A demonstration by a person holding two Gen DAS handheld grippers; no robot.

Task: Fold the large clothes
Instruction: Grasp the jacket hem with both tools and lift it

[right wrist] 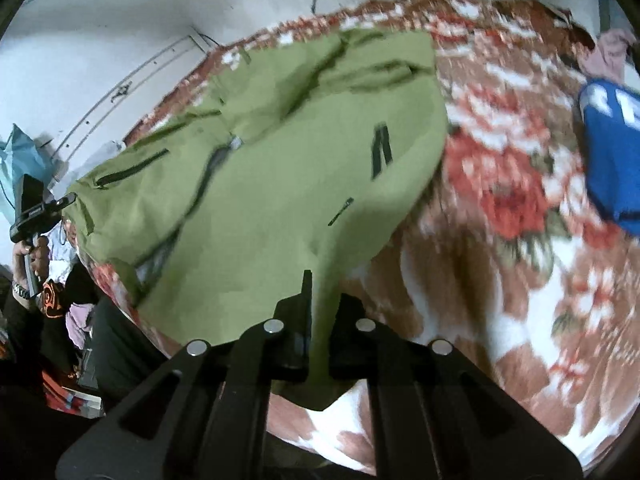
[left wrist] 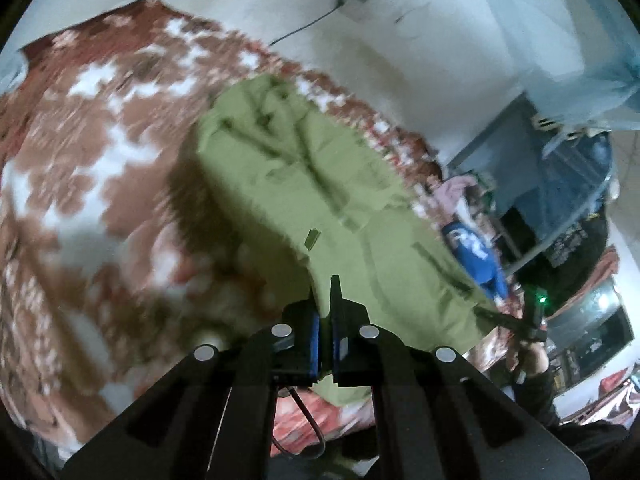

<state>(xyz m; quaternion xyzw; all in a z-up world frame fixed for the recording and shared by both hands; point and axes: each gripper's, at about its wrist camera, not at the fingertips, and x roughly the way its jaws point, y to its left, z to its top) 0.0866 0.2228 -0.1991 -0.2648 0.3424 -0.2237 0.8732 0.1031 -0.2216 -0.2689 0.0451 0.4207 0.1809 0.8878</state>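
Garment: green jacket (right wrist: 280, 152) spread on the bed, near edge pulled up off the blanket at both held points.
Left tongs (left wrist: 326, 312): clenched on the jacket's near hem, fabric pinched between the pads.
Right tongs (right wrist: 318, 312): clenched on a fold of the same hem.
Bed cover: floral blanket (right wrist: 500, 208), red-brown and white.
Nearby: blue garment (right wrist: 612, 152) on the blanket, apart from the jacket.
Sharpness: both views motion-blurred.

Home bedroom: floral blanket (right wrist: 500, 208) over bed, clothes pile (left wrist: 472, 216) beside it, light-blue curtain (left wrist: 560, 40).
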